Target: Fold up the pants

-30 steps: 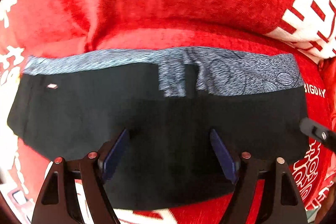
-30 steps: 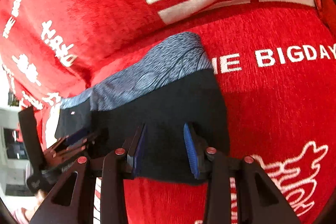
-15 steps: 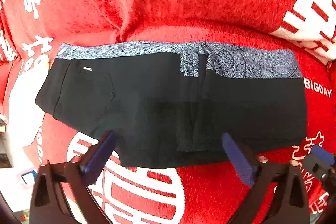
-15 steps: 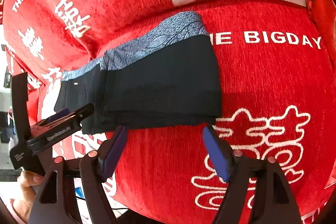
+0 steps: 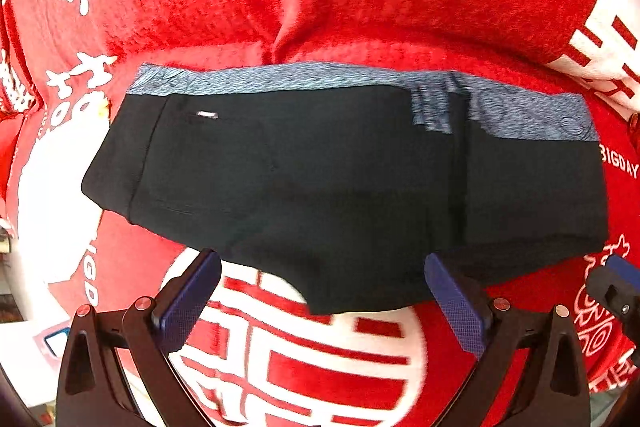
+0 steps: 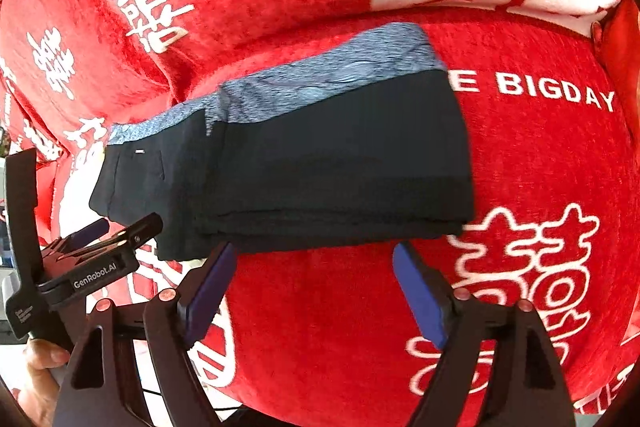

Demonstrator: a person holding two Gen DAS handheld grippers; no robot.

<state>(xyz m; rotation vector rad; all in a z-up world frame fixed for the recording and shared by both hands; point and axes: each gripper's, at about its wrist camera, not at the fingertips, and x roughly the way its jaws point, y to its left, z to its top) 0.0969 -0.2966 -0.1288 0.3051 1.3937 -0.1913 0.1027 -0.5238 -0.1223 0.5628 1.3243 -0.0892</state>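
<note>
Pants [image 5: 344,183] folded beyond both grippers' spread, empty jaws

Both claws let go: left claw [image 5: 322,291] and right claw [image 6: 314,281] spread wide and backed off the folded pants [image 5: 344,187].

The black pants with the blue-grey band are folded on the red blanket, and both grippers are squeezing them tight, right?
Not quite. Both wrist views show the left gripper and right gripper open, holding nothing. The folded pants do lie on the red blanket.
</note>
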